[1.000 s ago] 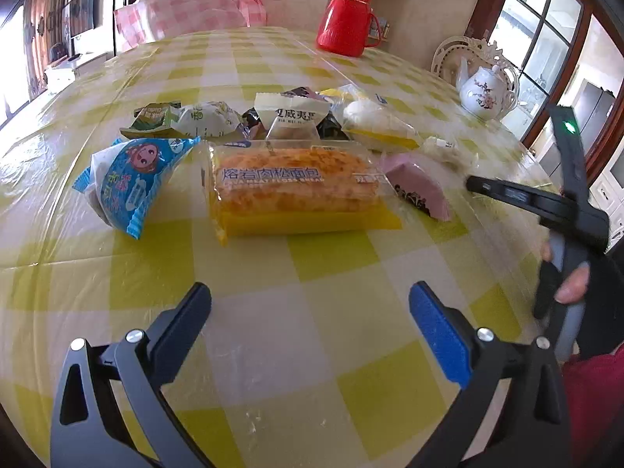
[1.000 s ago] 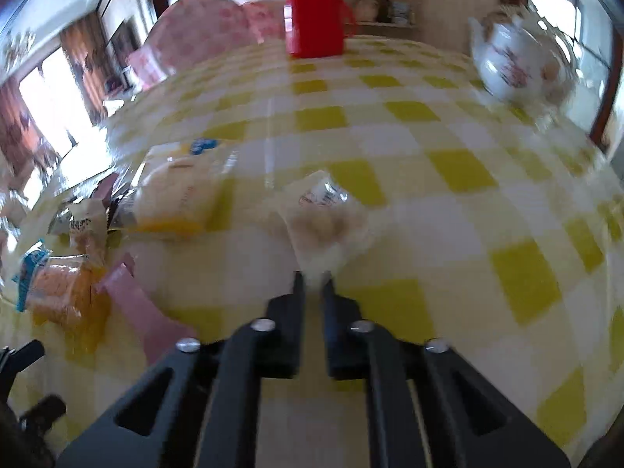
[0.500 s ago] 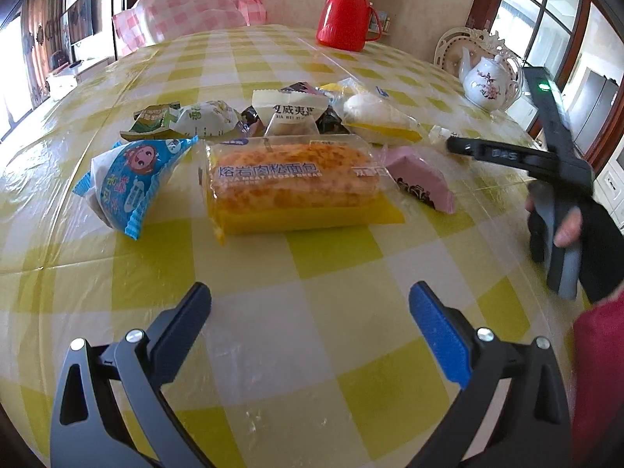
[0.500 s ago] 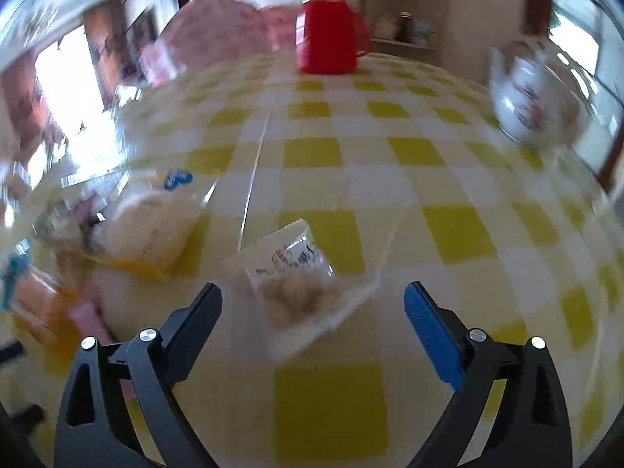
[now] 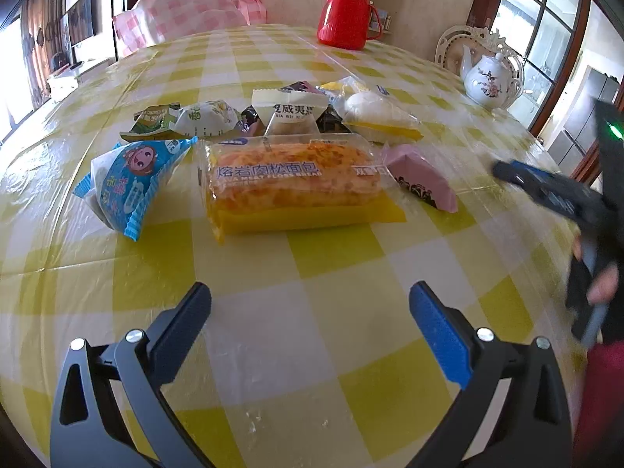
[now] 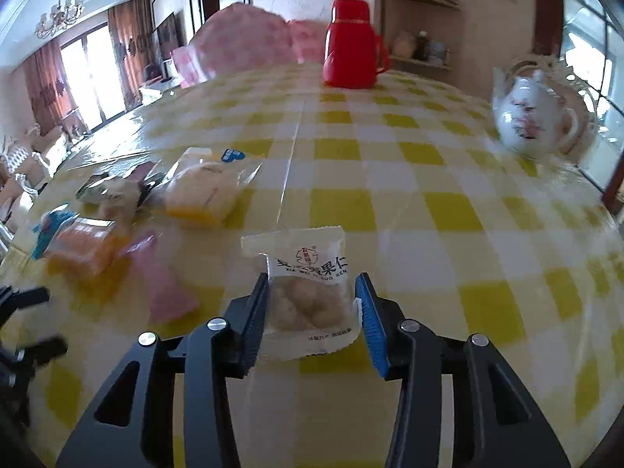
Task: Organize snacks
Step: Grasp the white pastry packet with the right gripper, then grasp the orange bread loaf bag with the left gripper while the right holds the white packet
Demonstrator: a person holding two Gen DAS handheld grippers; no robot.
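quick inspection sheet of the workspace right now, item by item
surface: table under a yellow and white checked cloth with a clear plastic cover.
job's things: snack packets grouped on the table: meat floss bread, blue cartoon packet, pink packet, cream bun; a clear nut packet sits apart.
clutter: nothing seen.
grippers: left tongs open, nothing between them; right tongs have just been closing, the nut packet is between them and the pads look pressed on it.
cables: nothing seen.
surroundings: red thermos, white teapot, pink checked cushion.
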